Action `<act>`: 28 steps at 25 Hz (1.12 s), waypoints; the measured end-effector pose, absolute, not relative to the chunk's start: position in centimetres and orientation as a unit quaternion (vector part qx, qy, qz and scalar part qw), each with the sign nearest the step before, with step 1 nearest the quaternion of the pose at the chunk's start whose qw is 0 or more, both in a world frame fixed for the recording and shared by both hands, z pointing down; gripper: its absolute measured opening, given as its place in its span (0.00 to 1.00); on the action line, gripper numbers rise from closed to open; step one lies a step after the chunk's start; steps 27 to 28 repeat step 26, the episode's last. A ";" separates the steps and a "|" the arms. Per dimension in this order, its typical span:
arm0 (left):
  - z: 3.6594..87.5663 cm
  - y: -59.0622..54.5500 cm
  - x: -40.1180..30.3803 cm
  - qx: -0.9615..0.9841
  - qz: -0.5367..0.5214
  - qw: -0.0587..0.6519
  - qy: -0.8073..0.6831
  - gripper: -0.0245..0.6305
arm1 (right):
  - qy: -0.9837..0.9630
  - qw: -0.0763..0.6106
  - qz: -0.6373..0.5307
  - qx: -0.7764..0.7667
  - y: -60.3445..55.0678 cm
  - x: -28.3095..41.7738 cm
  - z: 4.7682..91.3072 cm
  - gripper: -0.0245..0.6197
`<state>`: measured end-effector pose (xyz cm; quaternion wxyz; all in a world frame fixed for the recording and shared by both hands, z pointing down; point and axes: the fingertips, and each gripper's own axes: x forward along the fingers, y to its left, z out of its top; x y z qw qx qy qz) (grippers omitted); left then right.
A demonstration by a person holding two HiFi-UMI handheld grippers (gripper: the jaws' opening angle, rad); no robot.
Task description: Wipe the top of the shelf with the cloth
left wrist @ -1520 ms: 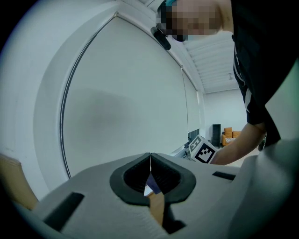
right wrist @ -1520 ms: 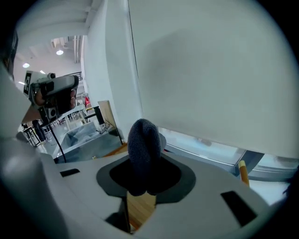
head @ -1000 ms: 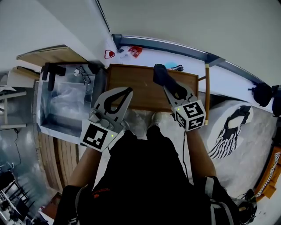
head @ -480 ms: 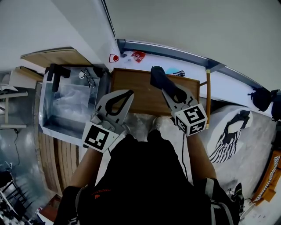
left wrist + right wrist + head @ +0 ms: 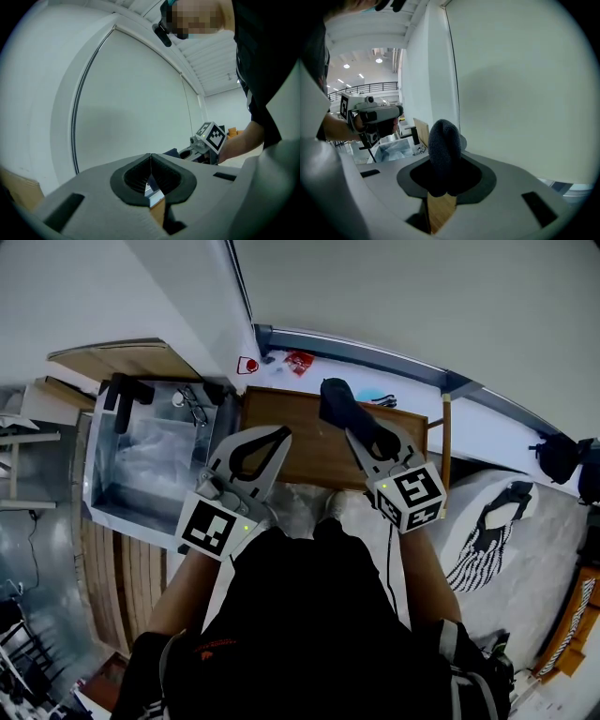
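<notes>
Since half a second ago your right gripper [image 5: 354, 425] has barely shifted. It has carried the cloth [image 5: 337, 401] a touch further along the back edge of the shelf [image 5: 309, 444], and your left gripper [image 5: 280, 431] has drifted slightly toward the shelf's middle.

The flat, pale wall [image 5: 403, 306] stands just behind the shelf. If you push the stroke further away from you, the cloth probably butts the wall or drops off the back edge instead of wiping wood. The shelf top is a smooth, brown wooden rectangle, and most of it lies between the cloth and you, so I judge the wipe far from finished.

To the left, a shiny metal bin [image 5: 97, 460] lined with crinkled clear plastic sits just beside the shelf. A wide leftward sweep could catch its rim.

Your left gripper is clenched on nothing, with its ribbed dark pads [image 5: 140, 174] pressed together over the shelf's near left part. It sits in the path of a returning stroke and could be struck.

Your right gripper grasps the cloth, a soft, dark, nubbly wad bunched into a rounded lump that sticks out past the jaws. Bunched like that, it likely touches only a narrow strip of wood, and dragging could tug it loose. I cannot tell whether it presses on the wood now.
</notes>
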<state>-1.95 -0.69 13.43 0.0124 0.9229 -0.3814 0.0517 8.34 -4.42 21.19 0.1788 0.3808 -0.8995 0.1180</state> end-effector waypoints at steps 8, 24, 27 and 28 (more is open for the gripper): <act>13.4 -1.1 -2.3 0.922 0.051 0.012 -0.383 0.07 | -0.901 0.179 0.117 0.377 -4.9 8.0 21.0 0.19; 13.9 -1.3 -1.8 0.925 0.056 0.017 -0.376 0.07 | -0.907 0.176 0.120 0.363 -4.8 7.4 20.7 0.19; 13.9 -1.3 -1.8 0.925 0.055 0.017 -0.375 0.07 | -0.907 0.177 0.122 0.362 -4.7 7.4 20.8 0.19; 13.9 -1.3 -1.8 0.925 0.055 0.017 -0.375 0.07 | -0.907 0.177 0.122 0.362 -4.7 7.4 20.8 0.19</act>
